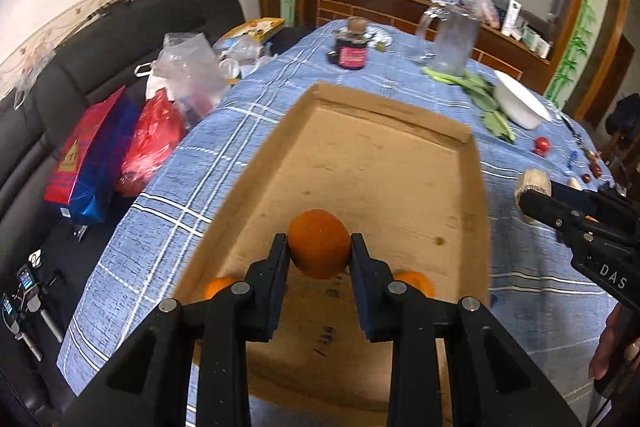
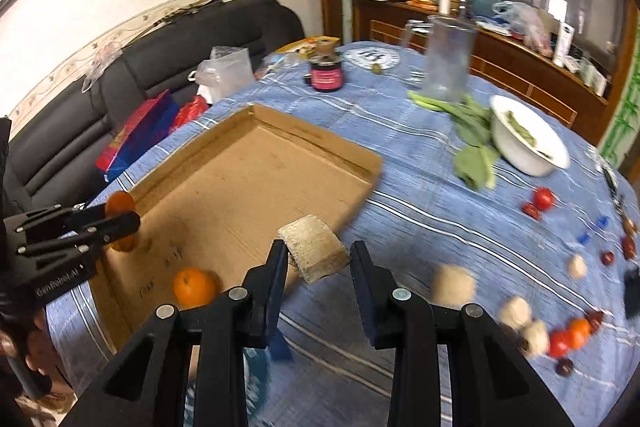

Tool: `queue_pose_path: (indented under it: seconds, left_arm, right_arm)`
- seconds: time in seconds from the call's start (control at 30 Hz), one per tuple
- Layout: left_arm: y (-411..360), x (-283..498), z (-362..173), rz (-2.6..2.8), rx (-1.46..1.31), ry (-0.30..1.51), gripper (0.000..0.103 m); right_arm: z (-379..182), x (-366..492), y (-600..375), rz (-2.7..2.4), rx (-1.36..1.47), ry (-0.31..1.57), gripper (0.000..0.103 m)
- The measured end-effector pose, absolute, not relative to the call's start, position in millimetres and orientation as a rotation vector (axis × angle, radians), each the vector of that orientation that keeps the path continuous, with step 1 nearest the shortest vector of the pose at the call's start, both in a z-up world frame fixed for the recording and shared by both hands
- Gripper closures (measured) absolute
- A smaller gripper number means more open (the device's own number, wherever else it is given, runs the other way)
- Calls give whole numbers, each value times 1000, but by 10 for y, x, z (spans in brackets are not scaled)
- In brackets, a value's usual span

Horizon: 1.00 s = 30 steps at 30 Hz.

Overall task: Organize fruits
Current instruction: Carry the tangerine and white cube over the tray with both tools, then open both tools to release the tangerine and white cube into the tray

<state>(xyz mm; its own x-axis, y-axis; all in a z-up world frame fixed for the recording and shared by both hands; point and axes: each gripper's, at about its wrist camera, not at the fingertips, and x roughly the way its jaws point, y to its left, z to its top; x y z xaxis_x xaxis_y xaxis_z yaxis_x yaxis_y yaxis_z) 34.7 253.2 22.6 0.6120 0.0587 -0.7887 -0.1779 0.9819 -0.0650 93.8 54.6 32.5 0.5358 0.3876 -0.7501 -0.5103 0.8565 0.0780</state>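
- My left gripper (image 1: 319, 251) fills the near edge of its own camera, pads clamped on an orange (image 1: 319, 249) from both sides, held above the near end of the cardboard tray (image 1: 384, 163).
- Under that fruit, two more oranges lie on the tray floor: one peeks out beside the left finger (image 1: 218, 287), the other beside the right finger (image 1: 416, 283).
- The right wrist camera catches the left gripper side-on at the tray's near left corner, the orange pinched at its tips.
- My right gripper (image 2: 319, 259) holds a pale, rough-faced block (image 2: 314, 247); it is tilted and rests against the left finger (image 2: 276, 267), while a gap shows on the right side, so I cannot tell whether the grip is firm.
- That block hangs over the tray's right edge, where cardboard meets the blue checked tablecloth (image 2: 440, 211).
- To my right on the cloth, small fruits lie scattered: a red tomato (image 2: 544, 198), pale round pieces, dark red ones, well apart from the tray.
- Further back sit a white bowl (image 2: 528, 143) touching some green leaves (image 2: 472, 147), a clear jug (image 2: 448, 59) and a dark jar (image 2: 326, 73).
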Motion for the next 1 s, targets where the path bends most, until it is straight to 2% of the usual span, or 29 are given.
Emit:
queue_pose_path:
  seconds: [0.33, 0.87, 1.0]
  left_arm:
    - [2735, 599, -19, 177, -144, 954, 74]
    - [2878, 715, -261, 199, -194, 1012, 74]
    - [2867, 718, -259, 205, -184, 1020, 73]
  right_arm:
    - [-91, 1237, 1134, 591, -156, 940, 68]
    - [-282, 1310, 1309, 611, -194, 990, 67]
    - [-295, 1312, 1312, 606, -200, 999, 59]
